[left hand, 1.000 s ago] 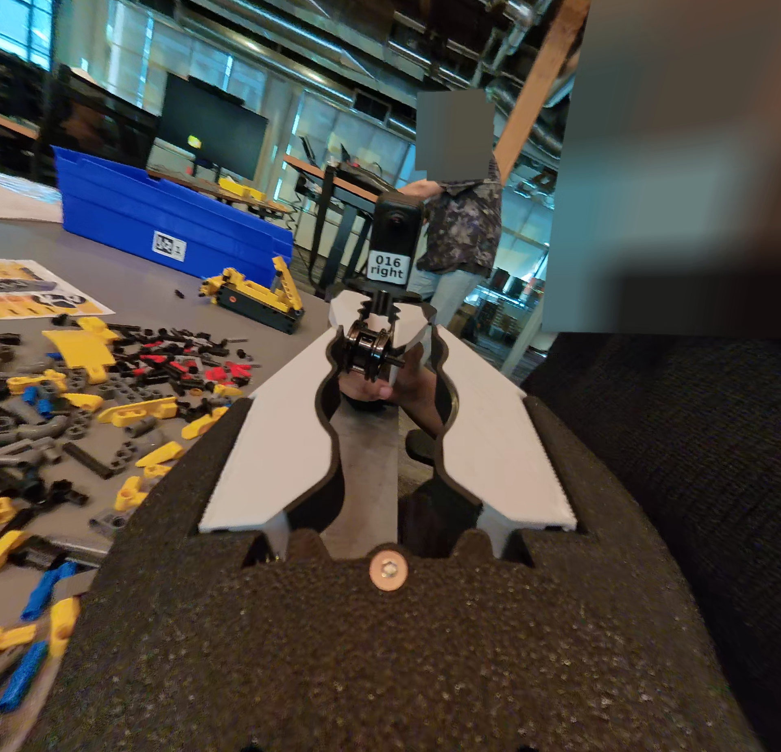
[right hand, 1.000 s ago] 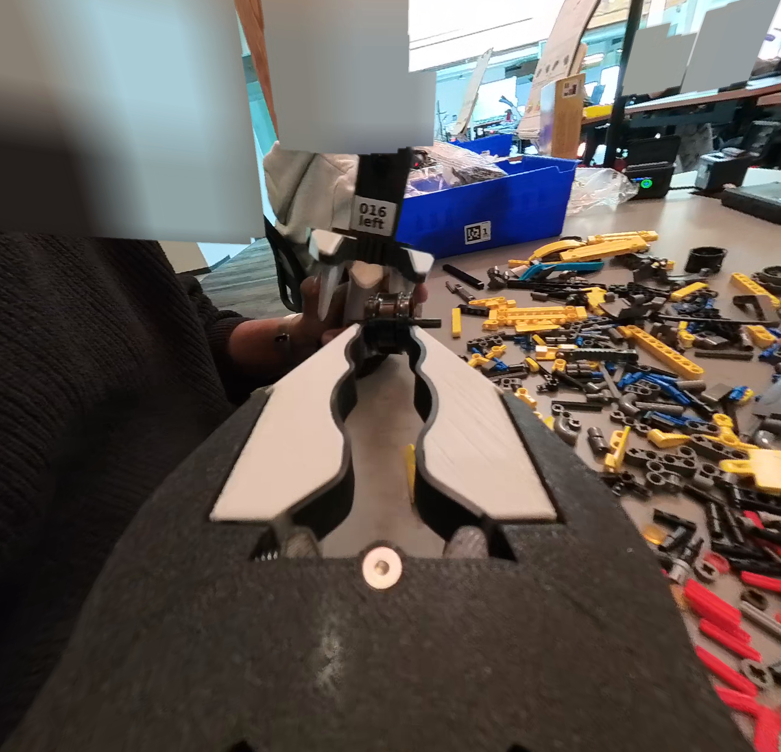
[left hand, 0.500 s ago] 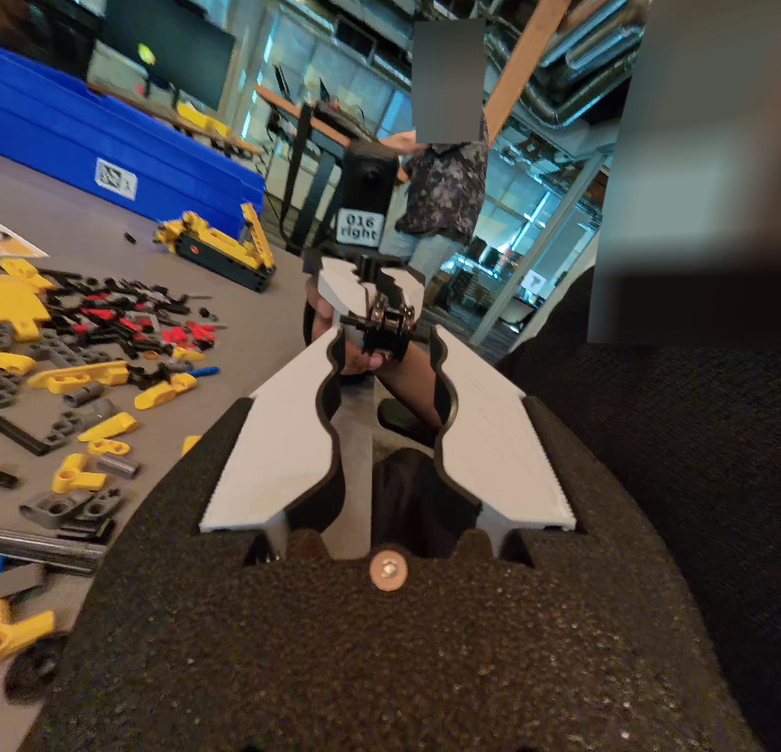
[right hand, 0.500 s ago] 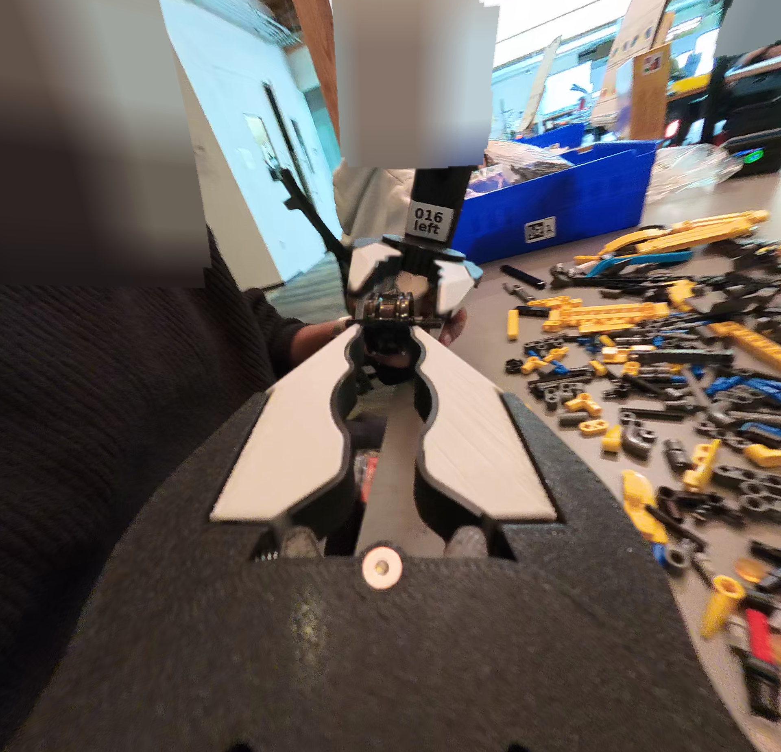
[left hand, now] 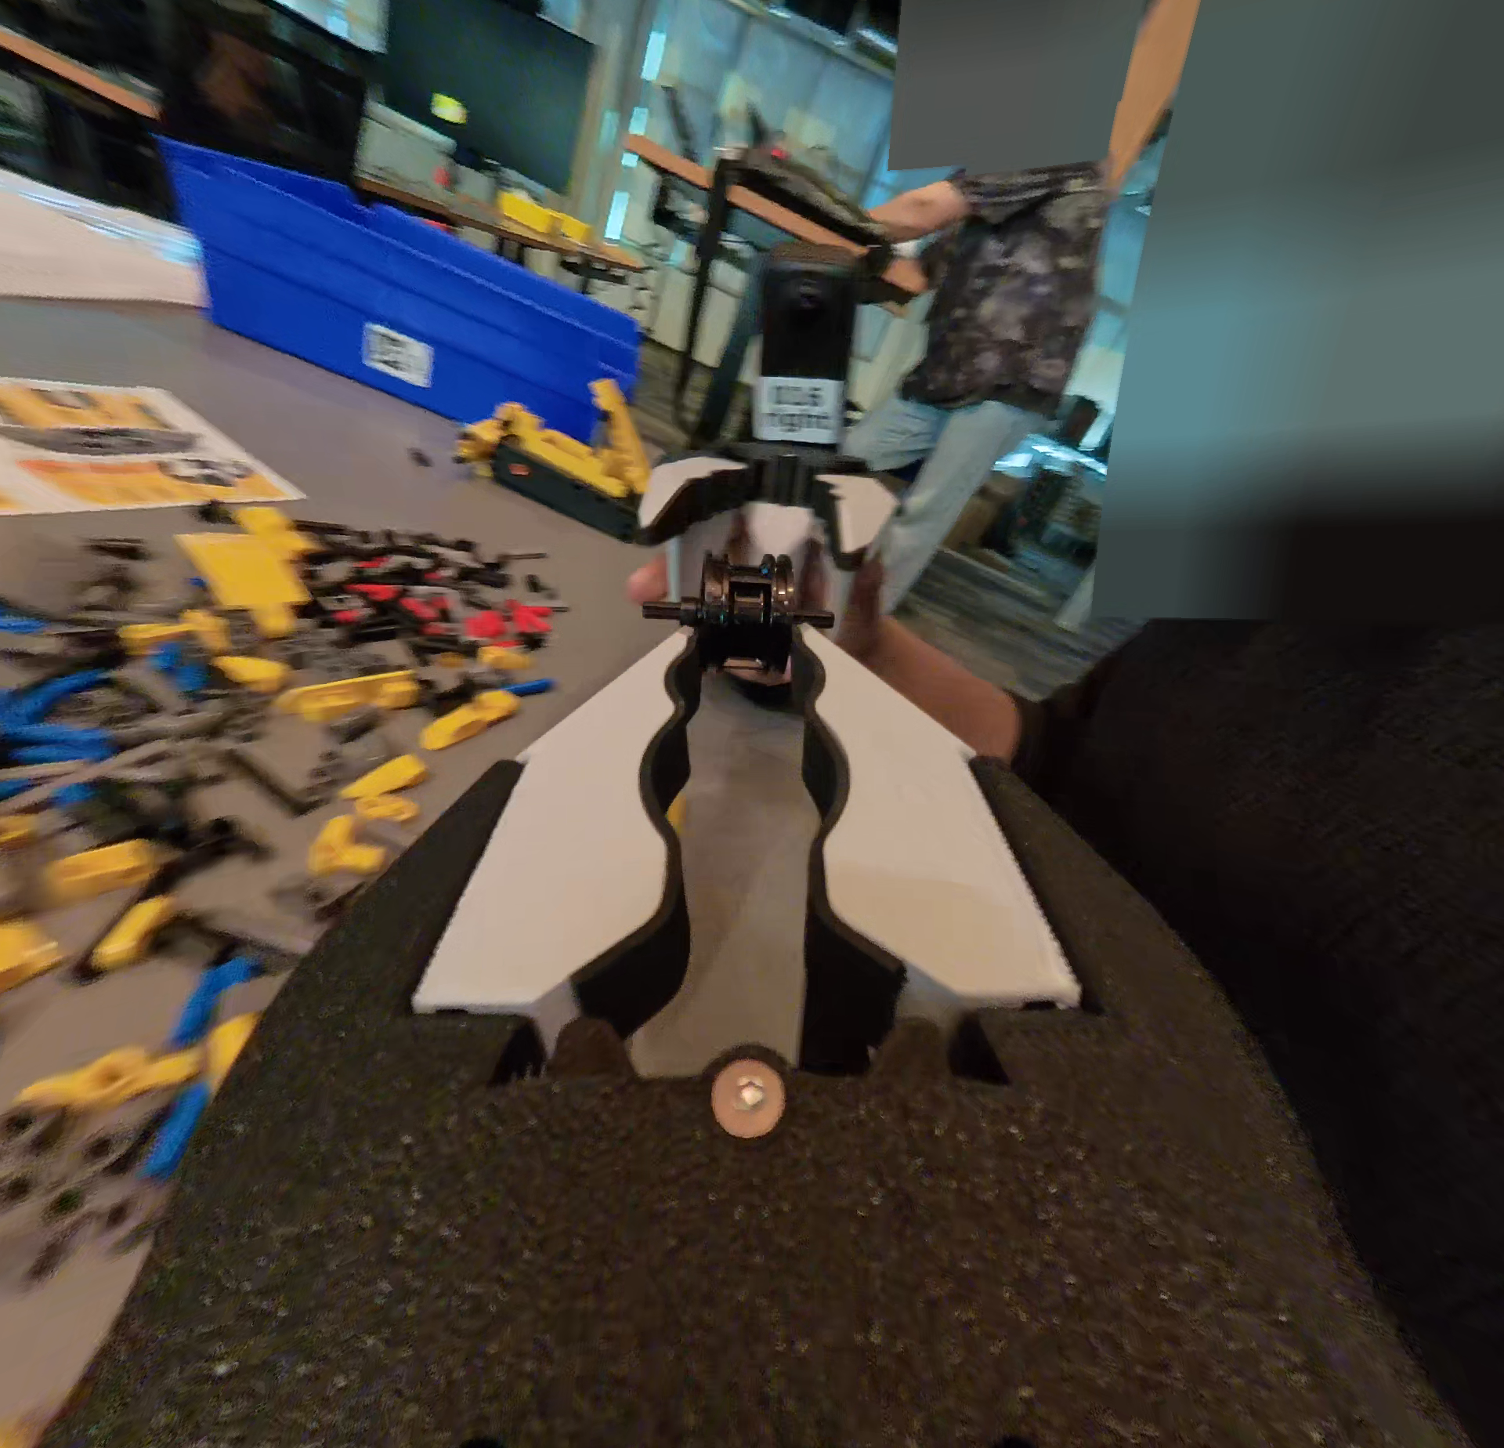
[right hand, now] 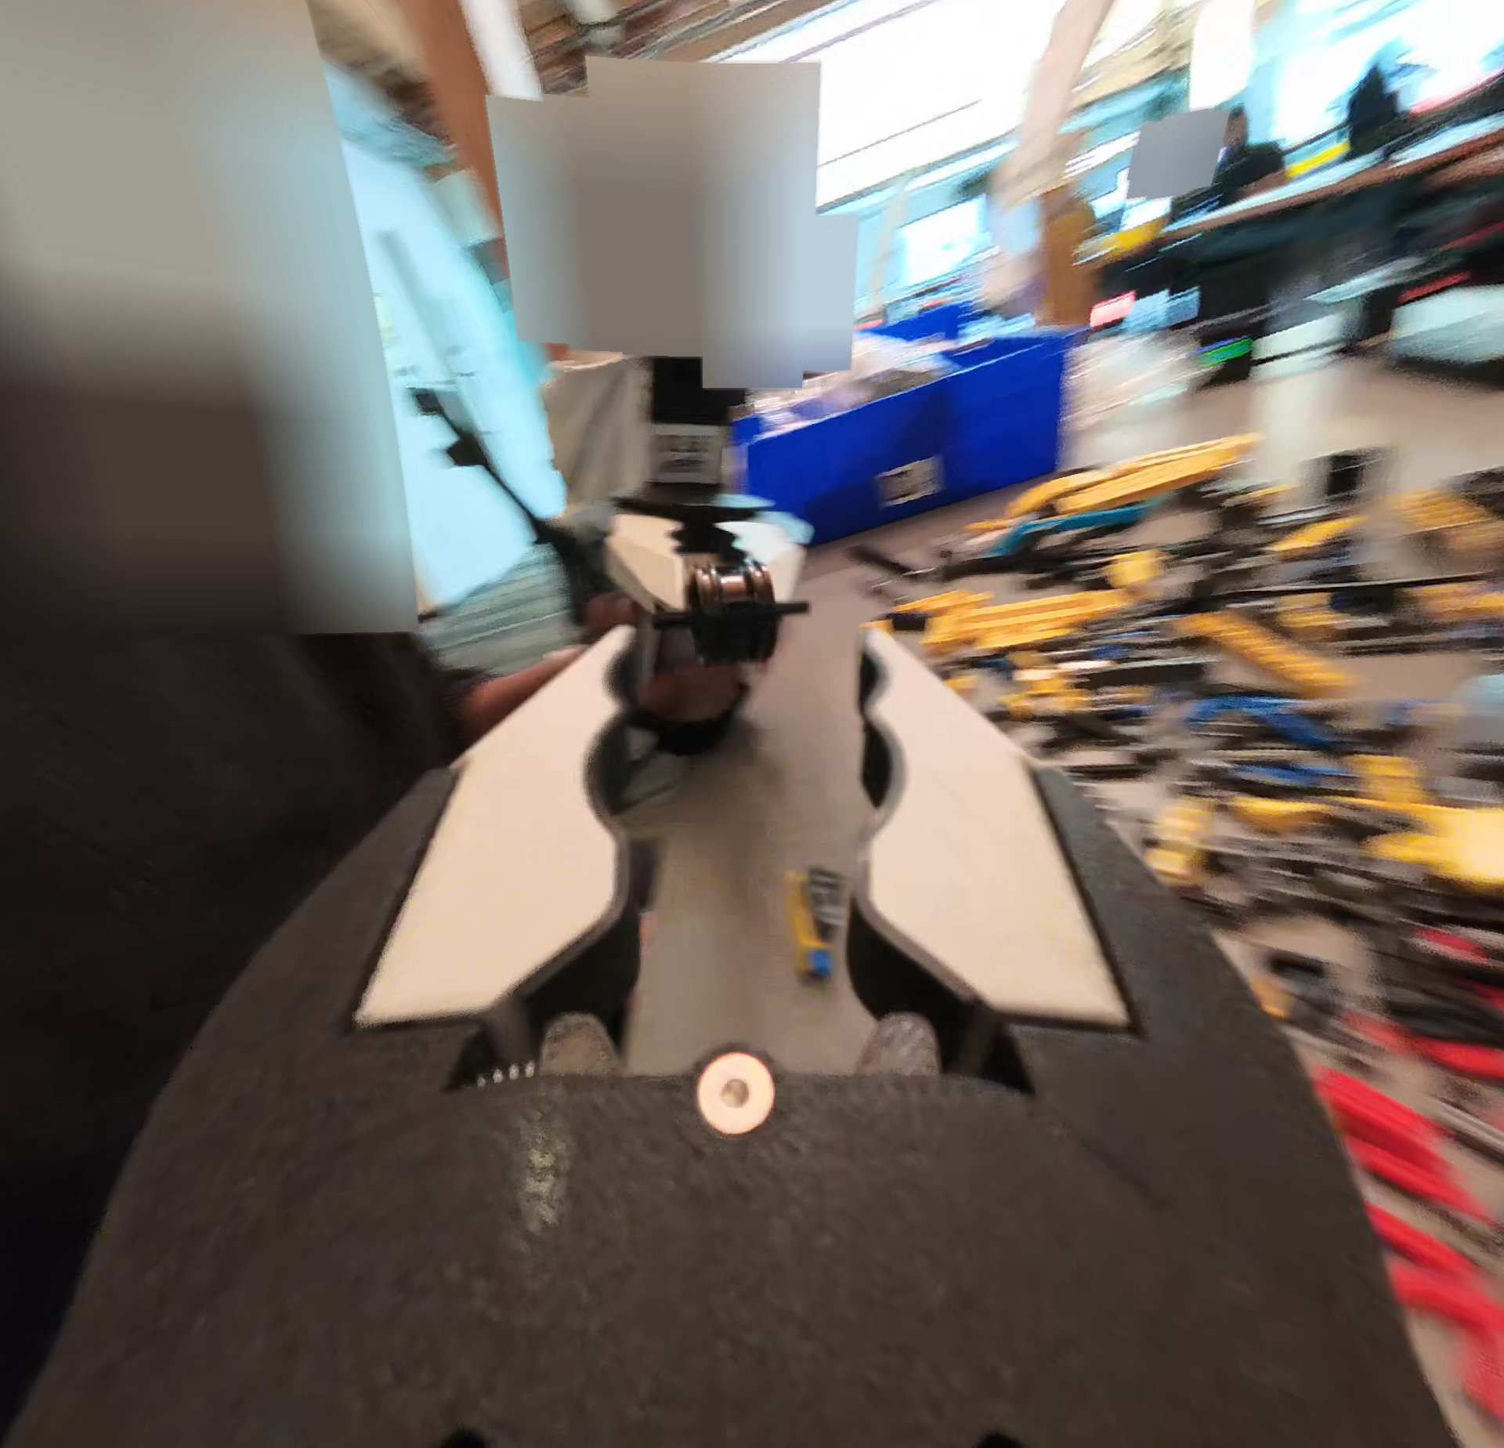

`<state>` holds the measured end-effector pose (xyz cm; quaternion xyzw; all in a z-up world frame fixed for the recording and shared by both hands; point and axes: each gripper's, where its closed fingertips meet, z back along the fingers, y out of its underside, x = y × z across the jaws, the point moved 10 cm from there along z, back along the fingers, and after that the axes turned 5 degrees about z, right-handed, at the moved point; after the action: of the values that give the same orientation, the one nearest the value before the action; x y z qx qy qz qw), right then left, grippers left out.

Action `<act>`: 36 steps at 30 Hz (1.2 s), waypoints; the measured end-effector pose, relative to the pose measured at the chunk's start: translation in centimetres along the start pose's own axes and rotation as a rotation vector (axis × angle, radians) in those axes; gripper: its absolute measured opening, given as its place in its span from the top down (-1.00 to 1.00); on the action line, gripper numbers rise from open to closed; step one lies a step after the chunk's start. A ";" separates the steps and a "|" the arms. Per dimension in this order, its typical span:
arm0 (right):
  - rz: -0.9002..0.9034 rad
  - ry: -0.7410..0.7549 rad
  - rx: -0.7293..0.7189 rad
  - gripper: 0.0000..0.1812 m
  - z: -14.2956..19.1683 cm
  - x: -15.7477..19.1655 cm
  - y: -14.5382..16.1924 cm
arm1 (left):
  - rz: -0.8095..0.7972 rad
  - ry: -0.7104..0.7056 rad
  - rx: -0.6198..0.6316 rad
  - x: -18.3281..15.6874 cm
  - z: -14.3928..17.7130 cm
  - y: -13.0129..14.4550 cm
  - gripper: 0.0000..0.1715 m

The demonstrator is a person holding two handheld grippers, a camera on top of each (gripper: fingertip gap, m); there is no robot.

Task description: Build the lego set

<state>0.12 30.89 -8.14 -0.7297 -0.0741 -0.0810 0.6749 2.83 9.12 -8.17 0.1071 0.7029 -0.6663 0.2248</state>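
Note:
My left gripper [left hand: 745, 648] is shut on a small black wheel-and-axle assembly [left hand: 742, 599] and holds it in the air above the table's near edge. The pads press on its lower black block. The axle sticks out to both sides. My right gripper [right hand: 745, 644] faces it with its jaws wide apart and holds nothing. In the right wrist view the assembly [right hand: 732, 623] stands between those spread fingertips, gripped by the left gripper [right hand: 716, 574] behind it. In the left wrist view the right gripper [left hand: 765, 546] is open just beyond the assembly.
Several loose yellow, black, red and blue building pieces [left hand: 342, 692] lie on the grey table [left hand: 342, 440]. A blue bin [left hand: 391, 310], a partly built yellow model [left hand: 561, 465] and a printed sheet [left hand: 114, 456] lie farther back. A person [left hand: 1001, 294] stands behind. Both views are blurred.
My right gripper was shut on the assembly and has opened and let it go. My left gripper, open around it before, has shut on it and now carries it.

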 end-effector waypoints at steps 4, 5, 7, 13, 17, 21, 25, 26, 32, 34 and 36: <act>0.125 0.102 0.061 0.39 0.9 0.1 -0.1 | -0.045 -0.148 0.012 1.1 1.9 -0.5 0.76; 0.127 0.090 0.092 0.40 1.1 0.2 0.0 | -0.055 -0.182 0.015 1.3 2.1 -0.6 0.76; 0.113 0.050 0.177 0.45 1.4 0.3 0.4 | -0.064 -0.224 0.027 1.5 2.3 -0.6 0.76; 0.300 0.021 0.452 0.44 -0.2 1.9 2.1 | -0.005 -0.222 0.126 2.0 1.5 -0.2 0.76; 0.505 0.117 0.607 0.44 -1.2 2.2 3.3 | 0.015 -0.212 0.104 2.2 1.7 -0.3 0.76; 0.488 0.125 0.678 0.47 -1.6 1.9 3.8 | 0.038 -0.200 0.087 2.4 1.9 -0.4 0.76; 0.499 0.133 0.712 0.56 -1.9 1.8 4.2 | 0.034 -0.209 0.094 2.3 1.8 -0.3 0.76; 0.505 0.135 0.722 0.57 -1.9 1.8 4.2 | 0.030 -0.212 0.097 2.3 1.8 -0.3 0.76; 0.535 0.136 0.758 0.66 -2.0 2.0 4.5 | 0.020 -0.220 0.121 2.3 1.5 -0.2 0.76; 0.540 0.123 0.761 0.71 -2.0 2.2 4.6 | 0.013 -0.223 0.137 2.2 1.3 -0.2 0.76; 0.548 0.125 0.763 0.77 -2.1 2.3 4.6 | 0.006 -0.230 0.148 2.2 1.2 -0.1 0.76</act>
<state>3.30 28.43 -11.99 -0.4159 0.1375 0.0896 0.8945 1.09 7.59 -9.05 0.0485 0.6212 -0.7233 0.2976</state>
